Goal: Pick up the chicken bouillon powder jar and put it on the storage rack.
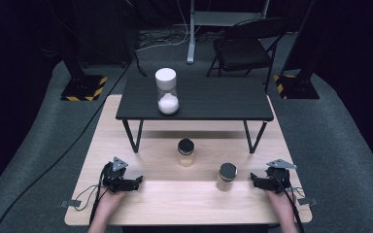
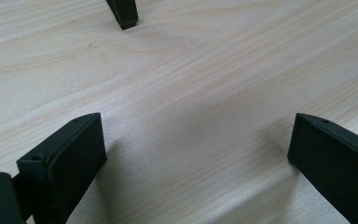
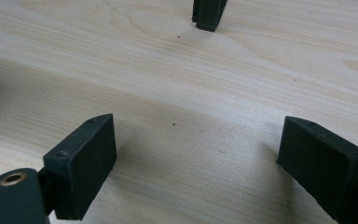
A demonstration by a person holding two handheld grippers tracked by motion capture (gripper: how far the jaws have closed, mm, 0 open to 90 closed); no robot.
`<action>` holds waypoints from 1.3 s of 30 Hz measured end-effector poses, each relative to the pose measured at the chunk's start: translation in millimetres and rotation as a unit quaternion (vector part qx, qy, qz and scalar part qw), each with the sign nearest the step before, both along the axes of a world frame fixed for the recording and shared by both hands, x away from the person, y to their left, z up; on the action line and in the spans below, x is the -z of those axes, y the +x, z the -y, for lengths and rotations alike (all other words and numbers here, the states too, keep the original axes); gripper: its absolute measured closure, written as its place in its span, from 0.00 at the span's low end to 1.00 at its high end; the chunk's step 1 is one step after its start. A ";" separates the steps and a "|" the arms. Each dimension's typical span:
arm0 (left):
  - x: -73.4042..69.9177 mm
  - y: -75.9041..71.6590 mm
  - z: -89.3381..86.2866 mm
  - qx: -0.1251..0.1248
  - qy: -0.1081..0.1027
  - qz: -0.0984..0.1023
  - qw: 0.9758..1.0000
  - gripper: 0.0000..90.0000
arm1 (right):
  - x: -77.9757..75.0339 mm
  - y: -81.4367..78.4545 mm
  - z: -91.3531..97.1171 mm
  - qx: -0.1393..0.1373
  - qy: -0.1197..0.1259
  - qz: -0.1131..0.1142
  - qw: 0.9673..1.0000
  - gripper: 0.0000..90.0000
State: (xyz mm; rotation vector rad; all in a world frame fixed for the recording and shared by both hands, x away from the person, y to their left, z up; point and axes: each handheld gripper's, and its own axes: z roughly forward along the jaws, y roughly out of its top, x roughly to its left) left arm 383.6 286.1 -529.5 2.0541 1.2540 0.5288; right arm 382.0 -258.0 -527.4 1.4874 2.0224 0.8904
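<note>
Nothing is being held or moved yet, so by my judgement the work is only starting. Both grippers are resting low on the near part of the light wooden tabletop (image 1: 141,194), one at each side, and every jar is standing untouched.

The left gripper (image 1: 137,183) is lying at the near left with its jaws spread wide; in the left gripper view they are framing bare wood, with one foot of the small black table (image 2: 123,13) showing far ahead. The right gripper (image 1: 253,181) is lying at the near right, its jaws likewise spread wide and gripping nothing; the right gripper view is showing bare wood grain between them.

The nearest thing is the black-lidded jar at the right (image 1: 227,177), holding a tan filling. It is standing upright just beside the right gripper, off the jaw tips toward the middle of the tabletop, not between the jaws and not touching them. A second black-lidded jar (image 1: 186,152) is standing farther in, near the middle, well apart from both grippers and in front of the small black table (image 1: 213,99). On that raised table a white-lidded jar (image 1: 166,91), partly filled with white powder, is sitting near its left end.

Whatever is to be done with the jars, reaching, closing and lifting all appear to be left.
</note>
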 end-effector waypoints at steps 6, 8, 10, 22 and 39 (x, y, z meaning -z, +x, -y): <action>0.0 -0.1 0.1 0.000 0.000 0.000 1.000 0.04 | -0.2 0.4 0.1 -0.001 0.000 -0.001 1.000 0.12; 0.0 -0.2 0.1 0.001 0.000 0.000 1.000 0.04 | -0.4 0.5 0.3 0.000 0.000 -0.001 1.000 0.12; 0.0 -0.2 0.1 0.001 0.000 0.000 1.000 0.04 | -0.6 0.5 0.3 0.001 0.001 -0.002 1.000 0.13; 0.1 0.0 0.6 0.000 0.000 0.000 1.000 0.04 | -8.4 -3.8 -2.1 0.002 0.008 0.009 1.000 0.13; 0.1 -0.2 0.7 0.000 0.000 0.000 1.000 0.04 | -29.2 -8.2 -12.5 -0.013 0.051 0.042 0.998 0.13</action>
